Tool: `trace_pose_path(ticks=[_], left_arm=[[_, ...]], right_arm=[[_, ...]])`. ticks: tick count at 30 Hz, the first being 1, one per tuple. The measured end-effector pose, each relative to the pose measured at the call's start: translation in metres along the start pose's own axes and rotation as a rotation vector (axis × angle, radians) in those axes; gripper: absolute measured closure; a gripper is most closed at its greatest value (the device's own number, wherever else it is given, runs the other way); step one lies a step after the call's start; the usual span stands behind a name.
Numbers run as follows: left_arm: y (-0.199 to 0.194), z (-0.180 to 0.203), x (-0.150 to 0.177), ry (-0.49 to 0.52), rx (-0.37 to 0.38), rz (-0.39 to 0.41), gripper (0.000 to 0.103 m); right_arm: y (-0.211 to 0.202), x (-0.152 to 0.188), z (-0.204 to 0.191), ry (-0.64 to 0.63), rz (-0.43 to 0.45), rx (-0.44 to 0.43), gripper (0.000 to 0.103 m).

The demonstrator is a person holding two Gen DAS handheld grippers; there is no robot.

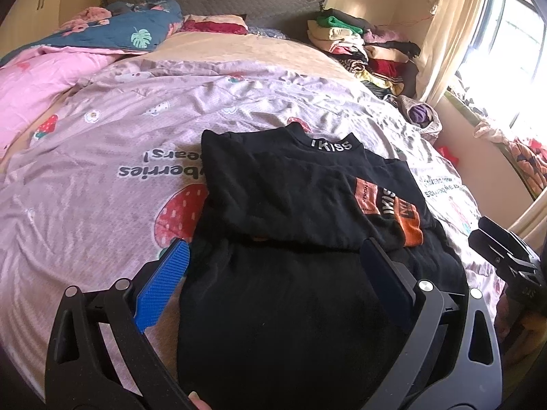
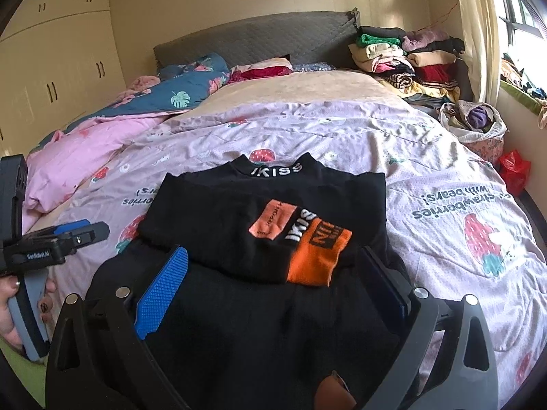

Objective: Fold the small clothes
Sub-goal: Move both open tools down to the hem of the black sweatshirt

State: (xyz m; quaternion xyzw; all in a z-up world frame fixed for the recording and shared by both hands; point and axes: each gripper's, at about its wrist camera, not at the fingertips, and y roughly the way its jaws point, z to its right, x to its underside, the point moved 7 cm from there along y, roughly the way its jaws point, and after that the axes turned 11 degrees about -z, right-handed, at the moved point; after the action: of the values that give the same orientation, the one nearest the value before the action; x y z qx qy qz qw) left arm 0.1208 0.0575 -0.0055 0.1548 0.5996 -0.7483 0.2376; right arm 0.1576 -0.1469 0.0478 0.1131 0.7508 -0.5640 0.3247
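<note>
Both my claws hang spread wide over the bed with nothing between their fingers. My left gripper [image 1: 273, 266] hovers above the near hem of the black knit top with the orange sleeve patch [image 1: 290, 212], its blue ribbed pad [image 1: 164, 283] over the garment's left edge. My right gripper [image 2: 273, 273] is just above the same top [image 2: 266, 212], near its folded-over sleeve. That top lies flat on the lilac strawberry-print quilt [image 1: 102, 205], collar pointing toward the grey padded headboard [image 2: 259, 39]. Stacked folded clothes [image 2: 403, 58] sit far off by the curtain.
</note>
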Motion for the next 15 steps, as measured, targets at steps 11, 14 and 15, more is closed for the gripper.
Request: trace_pose_path(ticks=[11,14,15], left_arm=[[-0.013,-0.022,0.019,-0.026,-0.018,-0.002,0.01],[-0.015,-0.026,0.026,-0.028,-0.023,-0.007,0.01],[-0.016,-0.029,0.029,-0.029,-0.026,-0.01,0.01]], right_arm=[[-0.013,0.029,0.003,-0.003,-0.037,0.006,0.005],[-0.014,0.036,0.004,-0.003,-0.047,0.008,0.005],[-0.015,0.039,0.004,-0.004,-0.052,0.006,0.005]])
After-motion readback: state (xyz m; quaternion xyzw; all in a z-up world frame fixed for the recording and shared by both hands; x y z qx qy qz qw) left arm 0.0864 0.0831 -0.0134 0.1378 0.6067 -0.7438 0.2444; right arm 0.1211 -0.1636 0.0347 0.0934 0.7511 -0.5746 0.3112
